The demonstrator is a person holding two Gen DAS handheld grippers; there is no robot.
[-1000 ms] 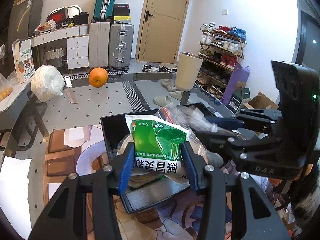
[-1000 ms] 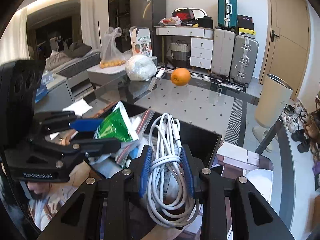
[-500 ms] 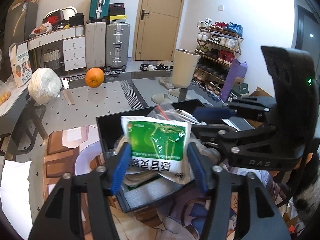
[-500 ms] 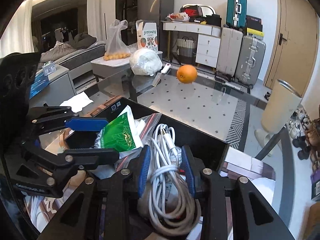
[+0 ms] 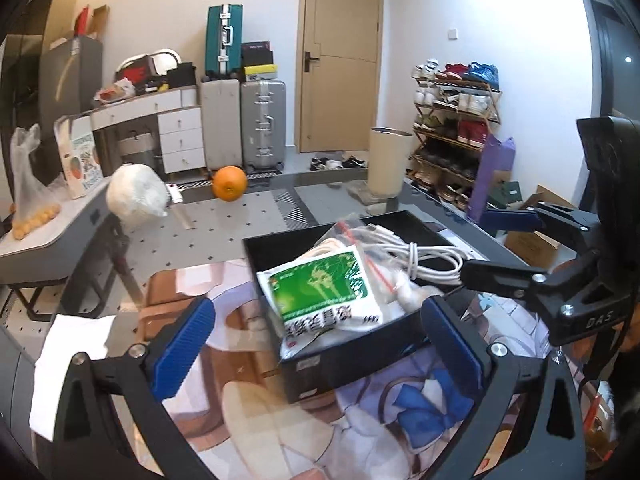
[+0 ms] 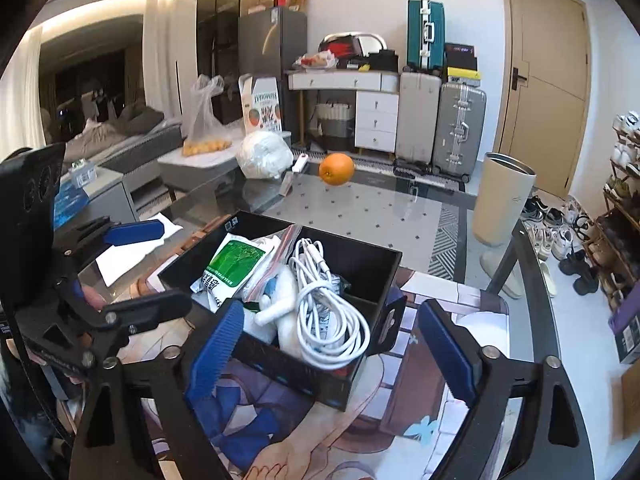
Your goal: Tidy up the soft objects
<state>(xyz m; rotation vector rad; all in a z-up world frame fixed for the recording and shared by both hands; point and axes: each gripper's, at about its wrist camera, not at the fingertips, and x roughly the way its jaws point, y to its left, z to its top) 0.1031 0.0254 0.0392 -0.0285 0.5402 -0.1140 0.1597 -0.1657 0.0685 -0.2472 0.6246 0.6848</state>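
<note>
One black box (image 6: 362,264), one green packet (image 5: 326,286), one white cable (image 6: 328,312), one orange (image 6: 337,169).

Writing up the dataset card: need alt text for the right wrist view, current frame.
Open right gripper hovers before a black box holding a coiled white cable and green-and-white packet. The open left gripper sits at left; an orange lies farther back on the glass table.

White walls, wooden door (image 5: 338,56), suitcases (image 5: 244,120), shoe rack (image 5: 456,128), white drawers (image 6: 376,122)
</note>
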